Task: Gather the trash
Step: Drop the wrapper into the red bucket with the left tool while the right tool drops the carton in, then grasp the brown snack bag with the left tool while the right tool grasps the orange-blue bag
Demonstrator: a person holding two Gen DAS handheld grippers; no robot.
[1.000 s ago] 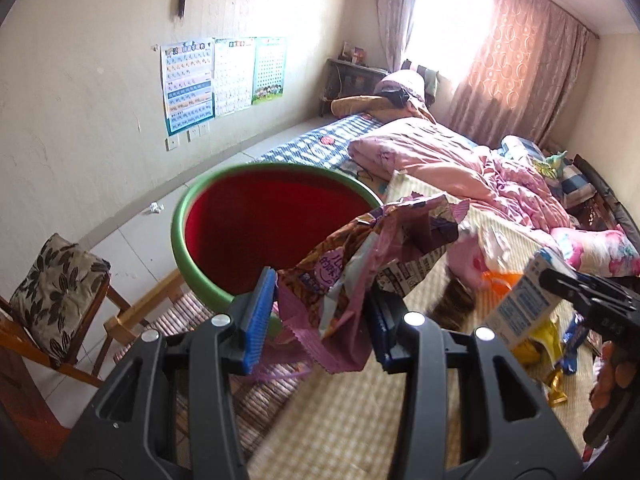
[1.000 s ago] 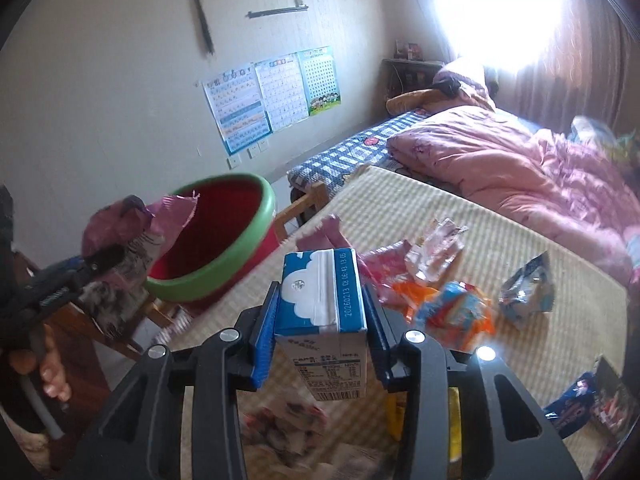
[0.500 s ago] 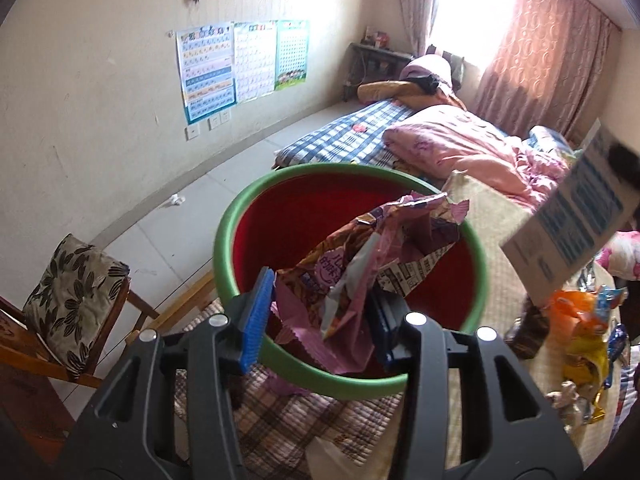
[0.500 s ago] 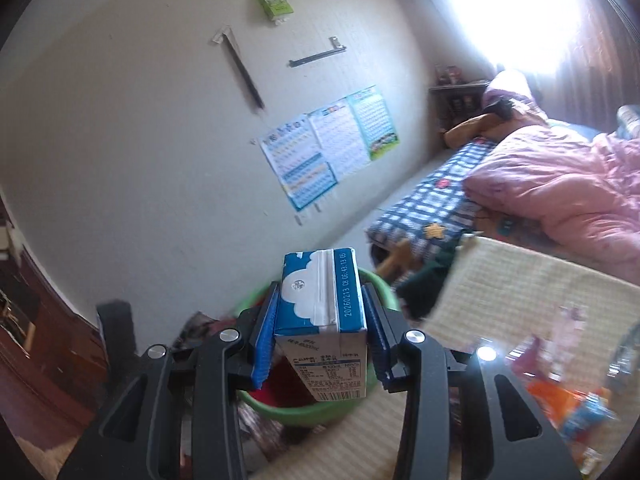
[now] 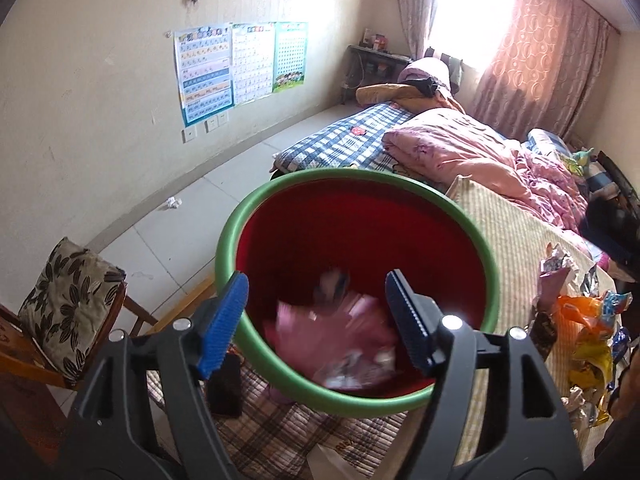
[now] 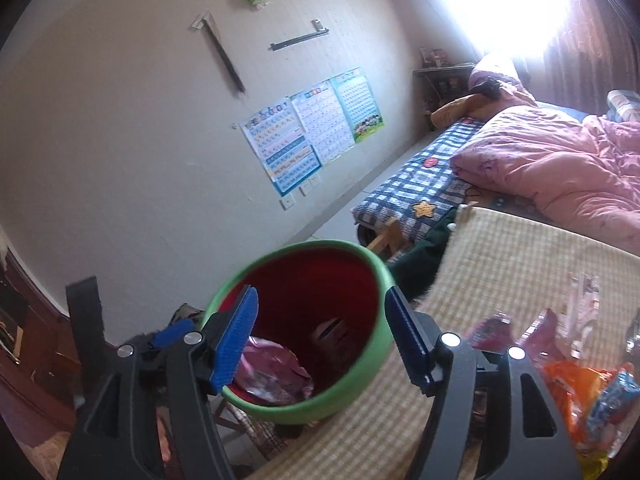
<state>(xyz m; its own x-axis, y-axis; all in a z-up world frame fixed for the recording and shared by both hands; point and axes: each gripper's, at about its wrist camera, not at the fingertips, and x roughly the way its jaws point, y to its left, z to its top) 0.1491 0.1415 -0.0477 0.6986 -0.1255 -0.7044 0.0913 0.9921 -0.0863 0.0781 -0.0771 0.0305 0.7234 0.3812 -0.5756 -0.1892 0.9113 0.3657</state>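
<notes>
A red basin with a green rim stands beside the woven mat. My left gripper hangs over it with its jaws opening; nothing is between its pads. A pink snack wrapper is a blur inside the basin, falling or just landed. My right gripper is also above the basin, jaws opening and empty. Below it lie the pink wrapper and a dark blurred piece, which may be the milk carton. Several bright wrappers lie on the mat at right, and the wrappers show in the left view too.
A wooden chair with a floral cushion stands left of the basin. A bed with a pink quilt and a checked sheet lies behind. A crumpled paper ball is on the tiled floor. The woven mat spreads to the right.
Both grippers moved over the basin and opened. The pink wrapper left the left jaws and the blue-and-white carton left the right jaws; both dropped into the basin.
</notes>
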